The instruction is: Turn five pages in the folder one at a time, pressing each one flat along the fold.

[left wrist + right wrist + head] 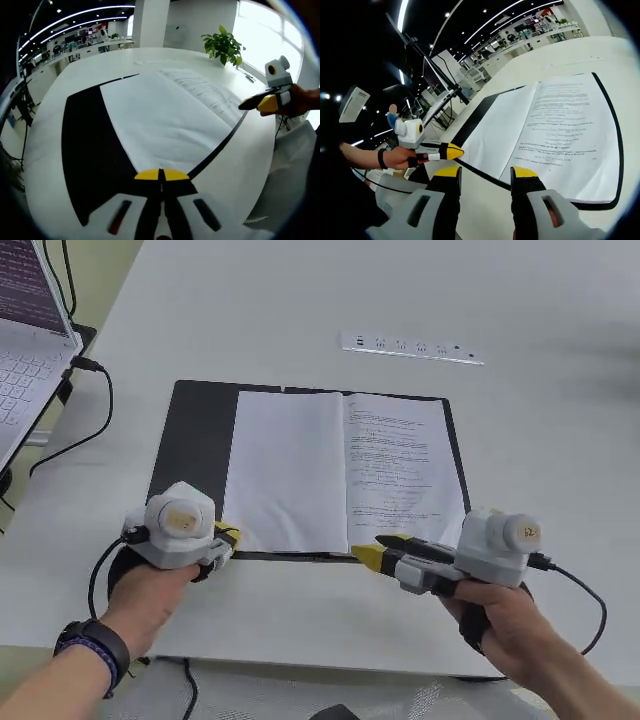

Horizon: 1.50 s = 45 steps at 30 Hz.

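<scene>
The folder [195, 450] lies open and flat at the middle of the white worktop [540, 440], its long edges parallel to the worktop's near edge. The black inner cover is exposed on the left. Beside it lies a blank white page [285, 470], and right of the fold lies a page of printed text [400, 465]. Both pages lie flat.

The left gripper [228, 537] is held in the left hand [150, 595] at the folder's near edge, by the lower left corner of the blank page. In the left gripper view its yellow-tipped jaws are pressed together with nothing visible between them [161, 174]. Whether the tips touch the folder cannot be told.

The right gripper [375, 548], held in the right hand [500, 615], points left along the near edge of the folder, with its tips just below the foot of the fold. The right gripper view shows its jaws set well apart [486, 172] and empty, over bare worktop just short of the folder's edge. Each gripper also appears in the other's view — the right one [260, 103] and the left one [452, 151].

A power strip [410, 347] lies beyond the folder's far edge. A laptop [25, 330] sits at the worktop's left edge with a black cable [100, 400] plugged into its side. A potted plant [222, 46] stands at a far edge of the worktop. A dark wristband [95, 640] circles the left wrist.
</scene>
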Motion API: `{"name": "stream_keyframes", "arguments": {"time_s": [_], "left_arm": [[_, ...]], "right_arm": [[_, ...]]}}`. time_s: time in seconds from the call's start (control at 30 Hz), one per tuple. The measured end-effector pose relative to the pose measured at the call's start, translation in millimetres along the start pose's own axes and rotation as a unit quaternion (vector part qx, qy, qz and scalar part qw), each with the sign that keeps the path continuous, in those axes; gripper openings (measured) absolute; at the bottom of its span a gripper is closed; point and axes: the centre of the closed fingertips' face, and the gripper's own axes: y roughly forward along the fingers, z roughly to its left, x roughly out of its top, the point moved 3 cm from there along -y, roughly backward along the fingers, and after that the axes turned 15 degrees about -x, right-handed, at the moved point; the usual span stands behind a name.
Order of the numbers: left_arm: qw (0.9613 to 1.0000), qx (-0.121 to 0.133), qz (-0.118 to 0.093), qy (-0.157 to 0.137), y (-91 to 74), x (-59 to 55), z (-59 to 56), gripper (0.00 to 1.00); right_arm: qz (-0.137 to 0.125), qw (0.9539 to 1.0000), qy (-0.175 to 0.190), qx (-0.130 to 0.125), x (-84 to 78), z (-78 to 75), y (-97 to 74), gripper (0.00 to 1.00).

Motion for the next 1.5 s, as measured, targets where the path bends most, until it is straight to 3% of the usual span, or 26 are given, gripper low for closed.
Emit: {"name": "stream_keyframes", "arguments": {"time_s": [1.13,1.27,1.5], "left_arm": [[1.0,0.007,0.004,-0.004,-1.7,-0.7,1.7,0.0],[1.0,0.007,0.005,-0.004,-1.2,-0.5,1.4,0.0],[1.0,0.004,0.008,-0.003,-0.6,-0.3,0.8,0.0]], "right_arm": [[-0.015,0.9997,-0.014,0.015,54.6,-10.6,46.0,0.32],[-0.013,0.9994,-0.033,0.007,57.6,-14.8,54.7,0.29],[-0.021,0.9994,-0.029,0.001,67.3,-24.1,67.7,0.25]]}}
